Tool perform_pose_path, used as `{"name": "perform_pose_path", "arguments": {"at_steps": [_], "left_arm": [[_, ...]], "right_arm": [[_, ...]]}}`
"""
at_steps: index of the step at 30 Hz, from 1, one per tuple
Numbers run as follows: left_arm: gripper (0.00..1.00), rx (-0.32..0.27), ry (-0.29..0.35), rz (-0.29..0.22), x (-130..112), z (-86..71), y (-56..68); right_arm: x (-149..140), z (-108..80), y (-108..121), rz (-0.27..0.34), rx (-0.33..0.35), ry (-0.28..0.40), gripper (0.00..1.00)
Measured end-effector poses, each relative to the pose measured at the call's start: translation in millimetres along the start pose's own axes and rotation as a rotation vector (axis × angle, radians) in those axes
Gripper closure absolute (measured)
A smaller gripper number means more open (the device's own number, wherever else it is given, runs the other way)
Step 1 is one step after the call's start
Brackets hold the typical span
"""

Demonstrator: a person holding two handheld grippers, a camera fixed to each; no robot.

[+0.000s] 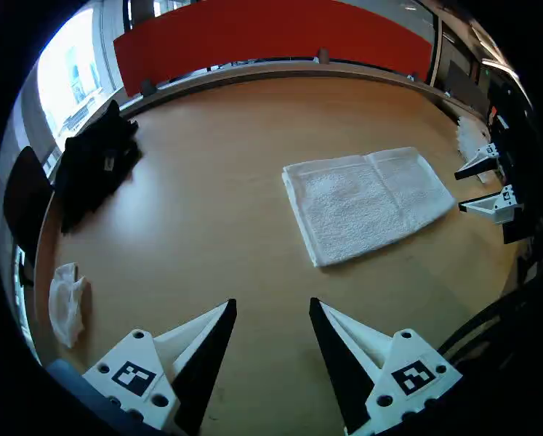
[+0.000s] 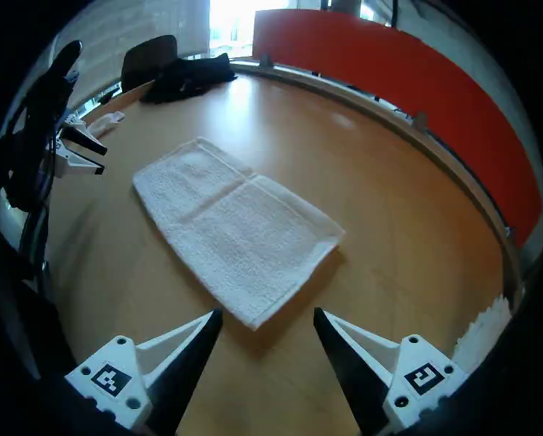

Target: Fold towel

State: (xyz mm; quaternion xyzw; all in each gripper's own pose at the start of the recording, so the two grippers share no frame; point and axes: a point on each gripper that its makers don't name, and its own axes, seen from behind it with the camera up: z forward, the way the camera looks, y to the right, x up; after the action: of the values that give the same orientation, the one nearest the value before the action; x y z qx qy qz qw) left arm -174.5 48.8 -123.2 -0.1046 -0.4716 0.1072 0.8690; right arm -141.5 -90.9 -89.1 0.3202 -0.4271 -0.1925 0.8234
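A white towel (image 1: 365,200) lies flat on the wooden table (image 1: 220,218), folded over with a seam running across it. In the left gripper view my left gripper (image 1: 271,309) is open and empty, well short of the towel, which lies ahead to the right. My right gripper (image 1: 482,187) shows at the far right of that view, open, just past the towel's edge. In the right gripper view the towel (image 2: 231,225) lies straight ahead; its near corner sits just in front of my open right gripper (image 2: 266,317). The left gripper (image 2: 97,158) shows far left, open.
A black garment (image 1: 97,163) lies at the table's far left, seen again as a black garment (image 2: 187,76) by a dark chair (image 2: 147,62). A crumpled white cloth (image 1: 66,301) sits at the table edge. A red partition (image 1: 271,33) runs behind the table. White fabric (image 2: 482,334) lies low right.
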Motion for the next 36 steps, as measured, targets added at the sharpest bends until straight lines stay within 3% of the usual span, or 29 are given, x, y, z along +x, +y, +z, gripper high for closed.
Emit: {"name": "perform_pose_path", "arguments": {"at_steps": [10, 20, 28, 36], "left_arm": [[0.27, 0.023, -0.003, -0.016, -11, -7.8, -10.1], [0.27, 0.027, -0.001, -0.036, -17, -13.5, -15.3], [0.27, 0.029, -0.008, -0.037, -22, -13.5, -20.0], [0.27, 0.028, -0.013, -0.036, -24, -12.4, -22.0]], "right_arm": [[-10, 6.4, -4, -0.019, 0.016, -0.028, 0.2], [-20, 8.8, -11, -0.033, 0.059, -0.06, 0.62], [-21, 9.8, -13, -0.051, 0.073, -0.063, 0.72], [-21, 13.1, -12, -0.049, 0.078, -0.064, 0.89]]}}
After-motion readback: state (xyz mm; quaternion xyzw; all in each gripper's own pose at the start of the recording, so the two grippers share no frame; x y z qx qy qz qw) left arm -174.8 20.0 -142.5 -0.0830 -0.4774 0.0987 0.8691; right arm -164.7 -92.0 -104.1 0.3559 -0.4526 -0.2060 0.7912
